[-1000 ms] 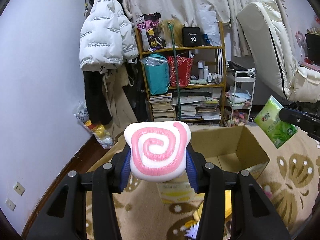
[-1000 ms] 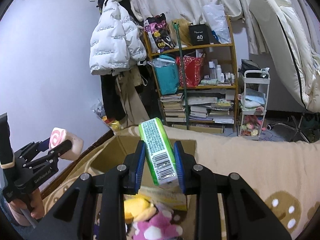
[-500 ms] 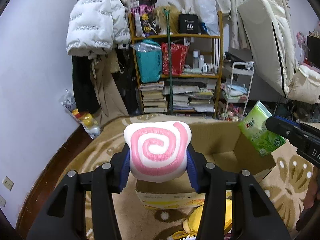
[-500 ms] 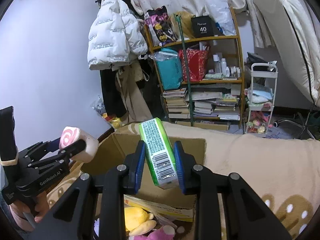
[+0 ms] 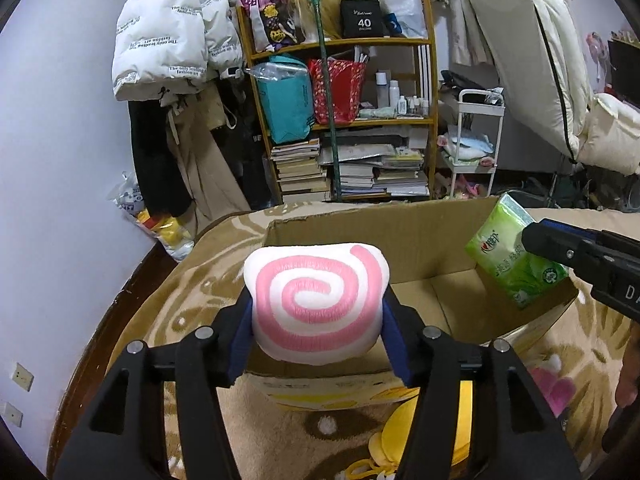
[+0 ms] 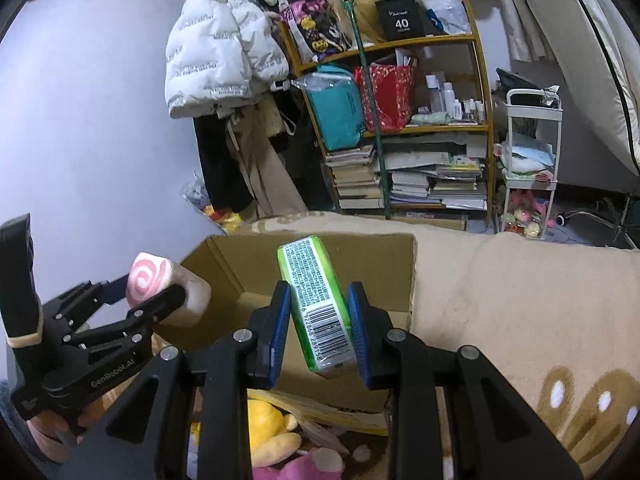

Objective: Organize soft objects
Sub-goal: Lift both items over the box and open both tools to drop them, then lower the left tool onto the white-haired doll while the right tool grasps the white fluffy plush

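Observation:
A white cushion with a pink swirl (image 5: 316, 296) sits between the blue pads of my left gripper (image 5: 317, 320), above the near rim of an open cardboard box (image 5: 400, 240). The jaws are opening, and the pads still touch the cushion's sides. My right gripper (image 6: 318, 312) is shut on a green tissue pack (image 6: 316, 300), held tilted over the box (image 6: 384, 264). In the right wrist view the left gripper (image 6: 156, 292) and its cushion (image 6: 148, 280) hang at the box's left edge. The left wrist view shows the tissue pack (image 5: 508, 256) over the box's right corner.
The box stands on a beige patterned blanket (image 6: 500, 300). A yellow plush toy (image 6: 268, 436) and a pink one (image 6: 304, 468) lie in front of it. Behind are a crowded bookshelf (image 5: 360, 120), hanging coats (image 5: 172, 40) and a white trolley (image 5: 476, 136).
Both grippers have sunk and come closer to the box. The left jaws have spread a little and the swirl cushion has widened between them. The tissue pack stays gripped.

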The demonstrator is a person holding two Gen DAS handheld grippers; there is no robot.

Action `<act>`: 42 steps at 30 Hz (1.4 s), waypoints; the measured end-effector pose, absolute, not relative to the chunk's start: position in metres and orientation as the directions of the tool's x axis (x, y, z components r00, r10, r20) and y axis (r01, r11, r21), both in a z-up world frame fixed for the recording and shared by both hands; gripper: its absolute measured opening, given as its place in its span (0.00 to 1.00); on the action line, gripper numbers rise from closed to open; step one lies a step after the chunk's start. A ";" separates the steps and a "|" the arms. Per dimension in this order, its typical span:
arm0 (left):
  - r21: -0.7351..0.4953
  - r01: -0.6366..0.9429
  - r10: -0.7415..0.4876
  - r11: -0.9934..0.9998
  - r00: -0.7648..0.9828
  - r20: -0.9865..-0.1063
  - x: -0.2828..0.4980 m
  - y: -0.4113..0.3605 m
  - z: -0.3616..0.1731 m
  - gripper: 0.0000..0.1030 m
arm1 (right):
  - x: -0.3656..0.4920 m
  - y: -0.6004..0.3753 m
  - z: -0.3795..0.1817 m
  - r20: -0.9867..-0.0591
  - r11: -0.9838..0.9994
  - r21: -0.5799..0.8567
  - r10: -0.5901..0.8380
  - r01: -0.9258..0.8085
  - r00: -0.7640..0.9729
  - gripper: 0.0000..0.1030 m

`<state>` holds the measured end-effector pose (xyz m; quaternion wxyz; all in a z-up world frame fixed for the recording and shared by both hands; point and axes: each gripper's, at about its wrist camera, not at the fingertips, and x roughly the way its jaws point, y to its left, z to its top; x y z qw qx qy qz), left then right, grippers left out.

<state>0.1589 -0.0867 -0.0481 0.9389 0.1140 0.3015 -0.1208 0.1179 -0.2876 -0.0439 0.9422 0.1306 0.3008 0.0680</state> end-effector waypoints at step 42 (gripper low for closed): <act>0.128 0.224 -0.085 0.966 0.746 -0.660 0.063 -0.029 -0.009 0.94 | 0.011 -0.272 -0.009 -0.593 0.982 0.185 0.092 0.025 0.800 0.95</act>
